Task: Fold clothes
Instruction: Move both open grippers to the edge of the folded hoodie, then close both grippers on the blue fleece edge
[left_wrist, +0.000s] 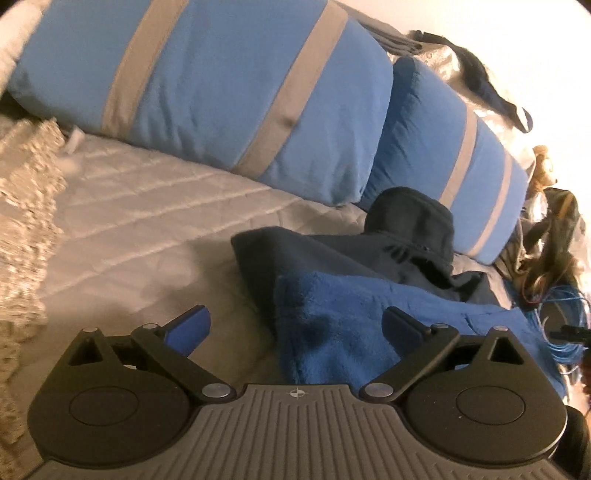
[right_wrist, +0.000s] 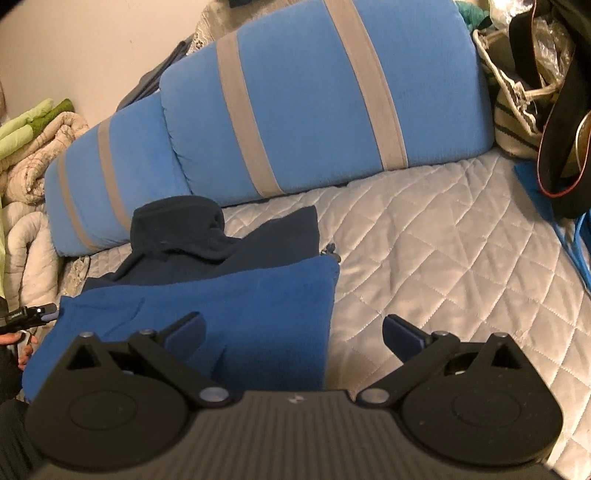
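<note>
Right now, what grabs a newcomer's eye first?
Two big blue pillows with grey stripes along the back of the quilted bed. In front lies a blue fleece folded over a dark navy garment. Both grippers, left and right, hover with jaws open over the fleece's near corners.

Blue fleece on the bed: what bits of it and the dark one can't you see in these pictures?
- Blue fleece: its near edge is hidden behind the right gripper, right wrist view; the left gripper body covers it in the left wrist view.
- Dark navy garment: its lower part lies under the blue fleece, so its whole shape cannot be told.
- Cables: tangled at the picture's edge, left wrist view.
</note>
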